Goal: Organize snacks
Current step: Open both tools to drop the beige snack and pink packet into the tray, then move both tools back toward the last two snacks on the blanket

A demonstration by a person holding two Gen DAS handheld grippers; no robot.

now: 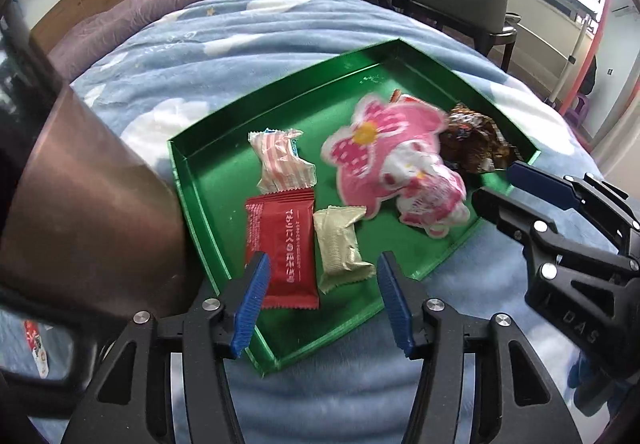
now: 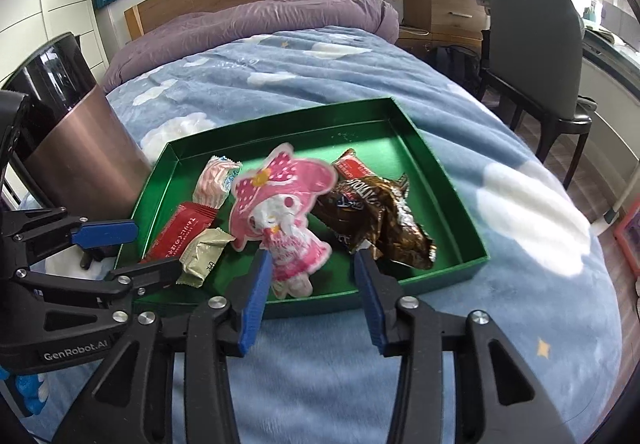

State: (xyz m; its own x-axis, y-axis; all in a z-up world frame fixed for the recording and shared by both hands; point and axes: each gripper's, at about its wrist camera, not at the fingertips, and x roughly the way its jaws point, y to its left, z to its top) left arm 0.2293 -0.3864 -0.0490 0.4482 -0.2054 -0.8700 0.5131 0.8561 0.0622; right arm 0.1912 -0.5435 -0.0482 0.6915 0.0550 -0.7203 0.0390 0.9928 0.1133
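Green tray sits on the bed's blue blanket, copper bin just beside its left edge.

In the tray:
- red packet, near-left, long axis running near-to-far, one short end at the near rim
- beige packet just right of the red one, touching it, same near-far axis, slightly tilted
- pink-striped candy beyond the red packet, long axis roughly near-far
- pink character-shaped packet in the middle, long axis near-far, head end far, feet end at the near rim; blurred in both views
- crumpled brown wrapper on the right, long axis slanting from far-left to near-right
- small red packet partly hidden behind the pink one and the brown wrapper

Left hand-held gripper: spread wide, nothing between the fingers, over the near-left rim above the red and beige packets.

Right hand-held gripper: spread wide, holding nothing, at the near rim with the pink packet's feet end between the fingertips.
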